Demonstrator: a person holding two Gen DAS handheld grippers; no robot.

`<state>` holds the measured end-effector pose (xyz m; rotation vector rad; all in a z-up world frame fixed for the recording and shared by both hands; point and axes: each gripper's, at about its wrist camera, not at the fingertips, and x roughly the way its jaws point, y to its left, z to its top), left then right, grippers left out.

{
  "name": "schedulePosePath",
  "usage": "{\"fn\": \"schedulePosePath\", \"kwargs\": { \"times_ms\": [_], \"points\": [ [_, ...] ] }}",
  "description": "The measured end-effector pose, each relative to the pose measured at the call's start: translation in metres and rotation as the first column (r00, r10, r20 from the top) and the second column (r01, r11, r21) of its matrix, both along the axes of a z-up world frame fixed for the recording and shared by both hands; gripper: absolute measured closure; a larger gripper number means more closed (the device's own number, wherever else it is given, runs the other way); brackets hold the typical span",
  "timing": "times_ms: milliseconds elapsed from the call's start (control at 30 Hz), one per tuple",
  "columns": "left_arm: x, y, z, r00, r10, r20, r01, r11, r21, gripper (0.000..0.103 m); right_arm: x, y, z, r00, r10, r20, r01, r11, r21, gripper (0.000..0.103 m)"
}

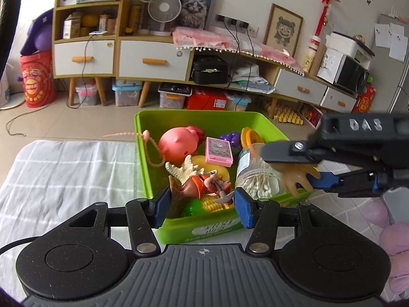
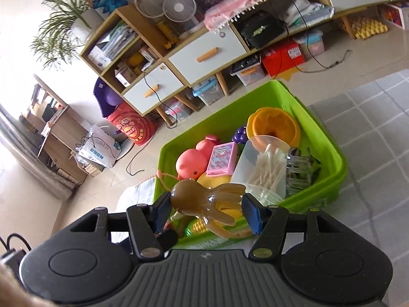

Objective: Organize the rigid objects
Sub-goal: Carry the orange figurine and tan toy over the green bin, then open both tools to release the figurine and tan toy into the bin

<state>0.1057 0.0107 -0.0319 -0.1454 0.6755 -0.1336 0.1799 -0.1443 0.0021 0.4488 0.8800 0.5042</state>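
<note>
Two hand-held grippers are working over a green bin (image 1: 143, 153) that is sitting on a checked cloth (image 1: 64, 168).

The left gripper (image 1: 202, 204) is holding a red-brown figurine (image 1: 202, 185) between its blue pads, jaws at a middling width and closed on the toy, above the near edge of the bin. The right gripper (image 2: 205, 213) is gripping a translucent brown octopus (image 2: 204, 199), its pads pressing on the body while the legs are hanging forward; in the left view it is reaching in from the right, over the bin's near right corner.

Inside the bin, several items are already lying together: a pink duck (image 1: 179, 144) and a pink case (image 1: 218, 152) toward the far side, a swab jar (image 1: 255, 176) tipped along the right side, an orange cup (image 2: 276, 125) at the far right corner, purple grapes (image 2: 240, 133), a starfish (image 1: 186, 168), toy corn (image 2: 202, 225) near the front wall, and a clear claw clip (image 2: 300, 171) against the right wall.

Judged from this, sorting is well advanced: most of the items appear collected, and the cloth beside the bin is showing no loose ones. What seems left is placing the two held toys; whether they are going in or coming out cannot be told from these views.
</note>
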Motion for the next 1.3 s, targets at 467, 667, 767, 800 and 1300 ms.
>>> {"fn": "schedulePosePath", "kwargs": {
  "times_ms": [467, 667, 767, 800, 1300],
  "points": [
    [0.012, 0.003, -0.011, 0.999, 0.017, -0.034, -0.017, 1.000, 0.007, 0.051, 0.026, 0.035, -0.010, 0.994, -0.047, -0.097, 0.046, 0.999, -0.008, 0.058],
    [0.011, 0.006, -0.009, 1.000, 0.014, -0.016, -0.014, 0.999, -0.031, 0.032, 0.031, 0.036, -0.010, 0.988, -0.079, -0.130, 0.082, 0.997, 0.018, 0.049],
    [0.011, 0.005, -0.007, 1.000, 0.007, -0.011, -0.008, 1.000, -0.028, 0.028, 0.030, 0.034, -0.006, 0.988, -0.086, -0.126, 0.091, 0.995, 0.033, 0.044],
    [0.010, 0.005, -0.007, 1.000, 0.008, -0.010, -0.008, 1.000, -0.028, 0.027, 0.030, 0.034, -0.005, 0.989, -0.083, -0.121, 0.088, 0.996, 0.030, 0.044],
    [-0.016, 0.006, 0.006, 0.999, 0.044, -0.032, -0.046, 0.996, -0.071, 0.003, 0.004, 0.004, 0.004, 0.992, -0.084, -0.097, 0.083, 0.996, -0.013, 0.038]
  ]
}}
